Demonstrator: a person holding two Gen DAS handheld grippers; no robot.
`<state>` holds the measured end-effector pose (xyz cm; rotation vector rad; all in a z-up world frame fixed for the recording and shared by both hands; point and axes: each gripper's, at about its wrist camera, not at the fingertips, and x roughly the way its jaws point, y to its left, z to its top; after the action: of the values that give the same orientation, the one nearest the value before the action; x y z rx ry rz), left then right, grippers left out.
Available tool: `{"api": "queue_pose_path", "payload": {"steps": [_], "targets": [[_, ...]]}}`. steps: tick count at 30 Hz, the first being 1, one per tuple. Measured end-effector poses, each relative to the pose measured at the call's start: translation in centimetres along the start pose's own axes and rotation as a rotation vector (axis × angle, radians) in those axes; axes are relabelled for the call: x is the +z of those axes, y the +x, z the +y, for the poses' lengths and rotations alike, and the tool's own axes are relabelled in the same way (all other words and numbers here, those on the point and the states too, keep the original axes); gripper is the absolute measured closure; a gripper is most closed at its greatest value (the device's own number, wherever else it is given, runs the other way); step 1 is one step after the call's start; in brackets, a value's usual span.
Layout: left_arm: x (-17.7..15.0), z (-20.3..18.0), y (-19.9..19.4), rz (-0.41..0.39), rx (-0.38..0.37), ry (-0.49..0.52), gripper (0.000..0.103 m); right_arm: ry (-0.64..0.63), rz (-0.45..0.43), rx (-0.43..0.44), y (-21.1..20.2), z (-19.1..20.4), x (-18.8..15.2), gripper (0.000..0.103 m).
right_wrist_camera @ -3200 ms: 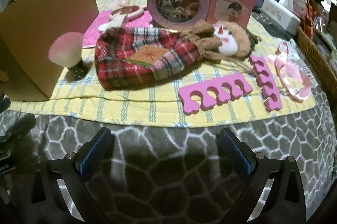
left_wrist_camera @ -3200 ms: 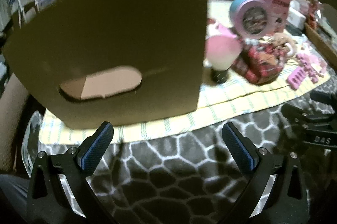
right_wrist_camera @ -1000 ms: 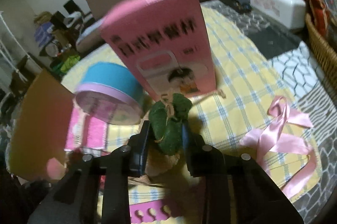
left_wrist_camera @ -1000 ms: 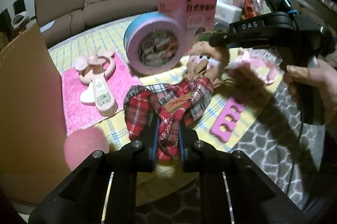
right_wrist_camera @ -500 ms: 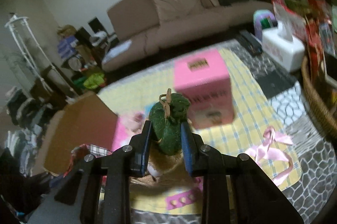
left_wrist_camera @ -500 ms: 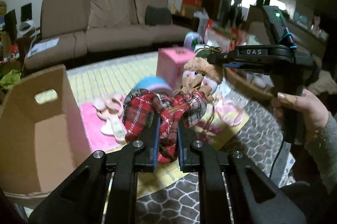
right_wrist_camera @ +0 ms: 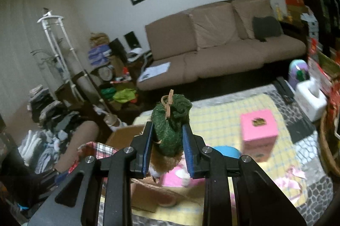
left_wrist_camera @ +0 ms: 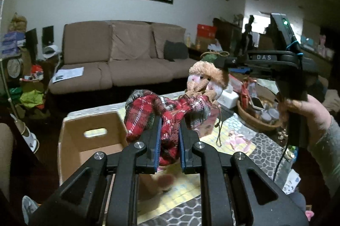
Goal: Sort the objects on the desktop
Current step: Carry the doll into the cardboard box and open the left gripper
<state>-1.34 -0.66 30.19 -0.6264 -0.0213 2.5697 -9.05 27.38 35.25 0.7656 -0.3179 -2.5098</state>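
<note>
The left gripper [left_wrist_camera: 169,141] pinches the doll's [left_wrist_camera: 170,111] plaid body, raised above the cardboard box [left_wrist_camera: 89,141]. The right gripper [right_wrist_camera: 167,141], level in the person's upright right hand [left_wrist_camera: 306,113], clamps the doll's green hat [right_wrist_camera: 171,119] above the box.

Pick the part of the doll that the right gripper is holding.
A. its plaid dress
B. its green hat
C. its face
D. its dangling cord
B: the right gripper is clamped on the green hat of the doll, while the left gripper pinches the plaid dress.
</note>
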Motion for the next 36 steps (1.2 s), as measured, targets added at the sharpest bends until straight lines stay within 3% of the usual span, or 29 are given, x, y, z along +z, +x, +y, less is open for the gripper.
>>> {"api": "queue_pose_path", "payload": {"steps": [9, 18, 23, 29, 36], "targets": [[-1.4, 7.9, -1.8, 0.021, 0.061, -0.085, 0.09, -0.034, 0.06, 0.125, 7.6, 6.9, 0.9, 0.077], [-5.4, 11.9, 0.8, 0.096, 0.066, -0.161, 0.089, -0.037, 0.212, 0.197, 19.3, 11.1, -1.2, 0.077], [-6.5, 14.2, 1.3, 0.084, 0.079, -0.228, 0.089, -0.053, 0.279, 0.213, 23.8, 12.6, -2.5, 0.077], [-5.0, 16.2, -1.0, 0.01, 0.067, -0.278, 0.089, -0.049, 0.301, 0.257, 26.1, 13.9, -3.1, 0.078], [-5.9, 14.1, 1.6, 0.093, 0.097, -0.18, 0.089, -0.042, 0.328, 0.2, 27.5, 12.2, -4.0, 0.078]]}}
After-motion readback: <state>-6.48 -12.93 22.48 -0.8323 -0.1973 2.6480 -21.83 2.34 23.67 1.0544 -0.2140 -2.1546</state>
